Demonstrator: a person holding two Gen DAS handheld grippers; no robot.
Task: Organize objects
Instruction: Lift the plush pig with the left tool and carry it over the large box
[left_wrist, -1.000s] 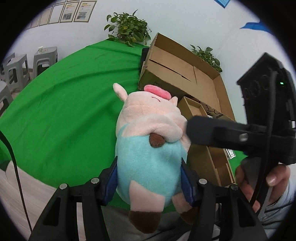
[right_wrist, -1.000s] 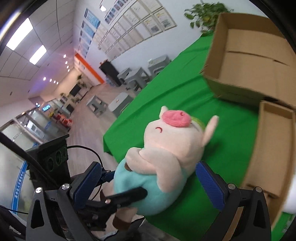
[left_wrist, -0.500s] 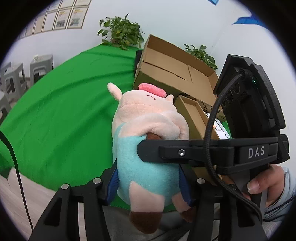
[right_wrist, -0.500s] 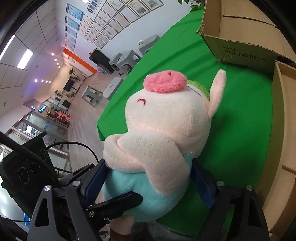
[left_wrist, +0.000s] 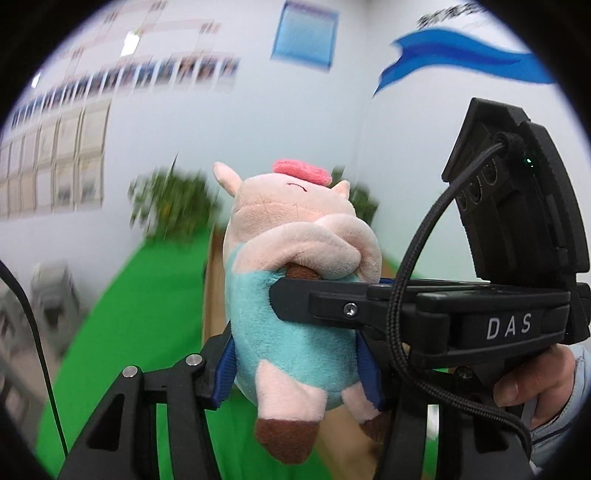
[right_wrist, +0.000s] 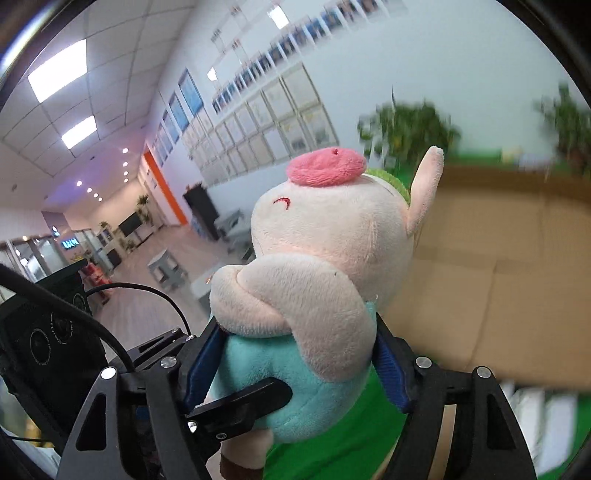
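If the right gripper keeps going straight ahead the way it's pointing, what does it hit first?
The right gripper is shut on the plush pig, so the toy leads. Beyond it, probably the cardboard box, which fills the view just right of center, though blur makes depth uncertain.

Blurred potted plants – framed wall posters – grey stools.

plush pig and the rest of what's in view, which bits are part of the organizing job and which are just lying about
Part of the job:
- plush pig, held off the table
- left gripper, shut on its teal body
- right gripper, also shut on it
- cardboard box, a likely place for it

Just lying about:
- potted plants
- framed papers on the wall
- grey stools
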